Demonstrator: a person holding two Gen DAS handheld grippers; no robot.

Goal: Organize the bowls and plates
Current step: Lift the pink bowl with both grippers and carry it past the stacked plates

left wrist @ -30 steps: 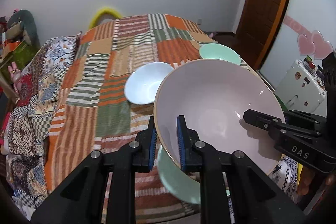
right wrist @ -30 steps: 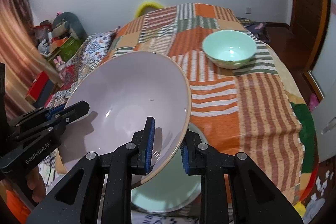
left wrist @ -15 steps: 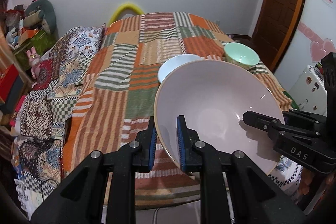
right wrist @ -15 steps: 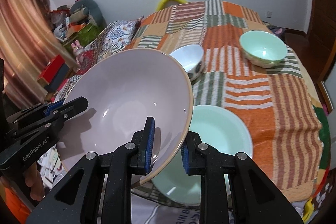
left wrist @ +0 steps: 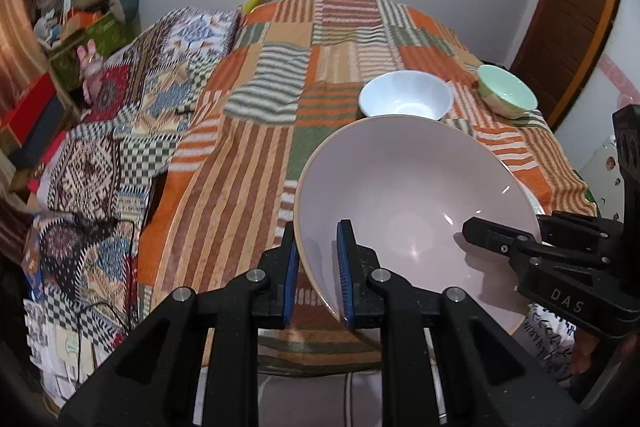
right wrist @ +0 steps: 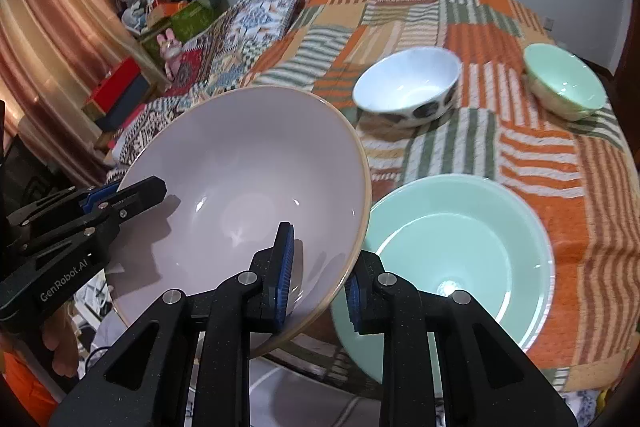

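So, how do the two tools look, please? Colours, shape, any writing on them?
Both tools are matte black with faint speckles, each with two angular fingers, silver screw heads and ribbed blue pads. The left tool shows white lettering "GenRobot.AI" on its side in the right wrist view. The right tool shows "DAS" in the left wrist view.

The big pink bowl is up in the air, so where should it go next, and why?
Probably ease it down onto the bare striped cloth to its left. Both the left gripper and right gripper clamp the pink bowl by its rim, tilted above the table edge beside the big green bowl.
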